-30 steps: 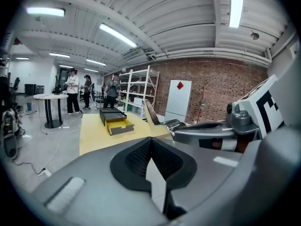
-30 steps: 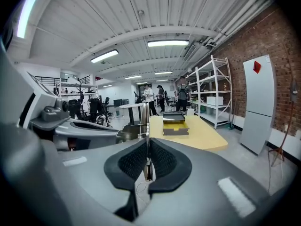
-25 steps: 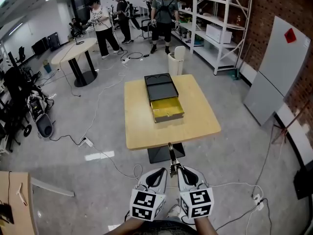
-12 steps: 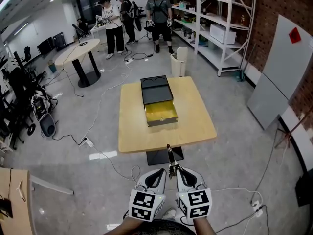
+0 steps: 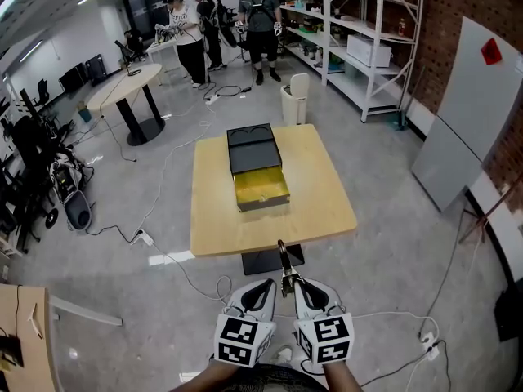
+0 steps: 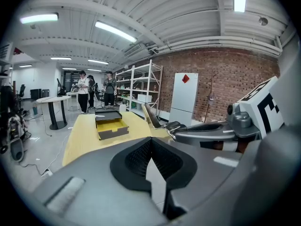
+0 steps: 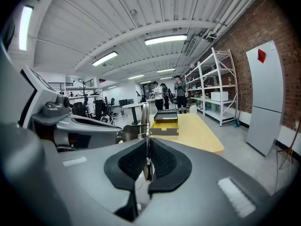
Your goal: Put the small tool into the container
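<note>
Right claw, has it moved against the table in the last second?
Yes, slightly. The right claw, shut on the tool, has drifted right against the table; the box now lies further to its left.

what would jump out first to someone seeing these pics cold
First, the square yellow table standing alone on the grey floor, with a black container on it whose yellow drawer hangs open toward the camera. Next, low in the head view and short of the table, the right gripper is clamped on a thin small tool pointing at the table. The left gripper beside it is shut on nothing.
</note>
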The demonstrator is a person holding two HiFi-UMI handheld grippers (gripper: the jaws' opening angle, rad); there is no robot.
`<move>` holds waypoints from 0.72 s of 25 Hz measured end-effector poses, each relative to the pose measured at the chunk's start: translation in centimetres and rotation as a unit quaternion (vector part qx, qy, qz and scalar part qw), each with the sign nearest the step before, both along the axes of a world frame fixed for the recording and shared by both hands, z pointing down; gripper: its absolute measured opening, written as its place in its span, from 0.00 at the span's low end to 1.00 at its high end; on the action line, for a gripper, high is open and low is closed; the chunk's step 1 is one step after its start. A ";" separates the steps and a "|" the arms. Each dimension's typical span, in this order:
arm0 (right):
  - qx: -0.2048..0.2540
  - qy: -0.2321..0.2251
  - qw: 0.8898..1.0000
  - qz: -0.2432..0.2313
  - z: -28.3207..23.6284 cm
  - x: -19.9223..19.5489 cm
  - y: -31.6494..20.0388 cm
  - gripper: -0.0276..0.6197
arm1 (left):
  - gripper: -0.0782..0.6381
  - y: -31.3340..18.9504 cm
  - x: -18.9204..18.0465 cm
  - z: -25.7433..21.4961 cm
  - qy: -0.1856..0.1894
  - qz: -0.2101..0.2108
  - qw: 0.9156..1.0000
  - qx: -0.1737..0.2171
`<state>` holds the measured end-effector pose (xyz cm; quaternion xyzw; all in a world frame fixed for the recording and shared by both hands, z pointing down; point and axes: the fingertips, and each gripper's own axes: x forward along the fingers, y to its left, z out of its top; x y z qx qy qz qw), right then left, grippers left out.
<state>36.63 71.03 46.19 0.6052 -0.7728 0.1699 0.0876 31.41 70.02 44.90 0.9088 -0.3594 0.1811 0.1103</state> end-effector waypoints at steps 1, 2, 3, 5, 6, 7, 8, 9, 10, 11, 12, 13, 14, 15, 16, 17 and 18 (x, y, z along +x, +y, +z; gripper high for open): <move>-0.001 0.000 1.000 0.000 -0.1 0.9 -0.9 0.06 | 0.11 -0.9 0.9 -0.1 0.000 0.001 1.000 -0.001; -0.002 0.000 1.000 0.000 -0.2 1.7 -1.9 0.06 | 0.11 -1.9 1.8 -0.2 0.000 0.001 1.000 -0.001; -0.003 0.001 1.000 -0.001 0.0 2.4 -3.0 0.06 | 0.11 -3.0 2.6 -0.1 0.001 0.000 1.000 -0.002; -0.004 0.003 1.000 -0.002 0.6 3.6 -5.6 0.06 | 0.11 -5.7 3.7 0.5 0.002 -0.001 1.000 -0.003; -0.006 0.003 1.000 -0.003 0.9 3.9 -7.1 0.06 | 0.11 -7.3 4.0 0.8 0.003 -0.003 1.000 -0.004; -0.007 0.004 1.000 -0.003 1.2 3.9 -8.9 0.06 | 0.11 -9.0 3.9 1.2 0.003 -0.004 1.000 -0.006; -0.008 0.005 1.000 -0.004 1.6 3.6 -10.9 0.06 | 0.11 -11.1 3.6 1.7 0.004 -0.006 1.000 -0.008; -0.009 0.005 1.000 -0.005 2.1 3.3 -13.3 0.06 | 0.11 -13.4 3.2 2.2 0.004 -0.007 1.000 -0.010; -0.010 0.006 1.000 -0.007 2.6 3.0 -15.9 0.06 | 0.11 -16.0 2.9 2.8 0.005 -0.009 1.000 -0.012; -0.011 0.007 1.000 -0.008 3.1 2.8 -18.9 0.06 | 0.11 -19.0 2.7 3.4 0.006 -0.010 1.000 -0.014; -0.013 0.008 1.000 -0.009 3.7 2.6 -22.0 0.06 | 0.11 -22.1 2.4 3.9 0.007 -0.011 1.000 -0.015; -0.015 0.008 1.000 -0.009 4.2 2.1 -25.1 0.06 | 0.11 -25.3 2.1 4.4 0.008 -0.011 1.000 -0.017; -0.019 0.009 1.000 -0.010 4.7 1.5 -28.2 0.06 | 0.11 -28.4 1.4 4.9 0.009 -0.012 1.000 -0.018; -0.021 0.010 1.000 -0.011 5.1 0.5 -31.4 0.06 | 0.11 -31.6 0.5 5.2 0.010 -0.012 1.000 -0.019; -0.021 0.012 1.000 -0.011 5.3 -0.5 -34.7 0.06 | 0.11 -34.9 -0.4 5.4 0.012 -0.012 1.000 -0.020; -0.020 0.014 1.000 -0.011 5.2 -1.4 -38.4 0.06 | 0.11 -38.6 -1.3 5.4 0.013 -0.011 1.000 -0.021; -0.020 0.016 1.000 -0.010 4.7 -1.9 -42.4 0.06 | 0.11 -42.7 -1.8 5.1 0.014 -0.010 1.000 -0.022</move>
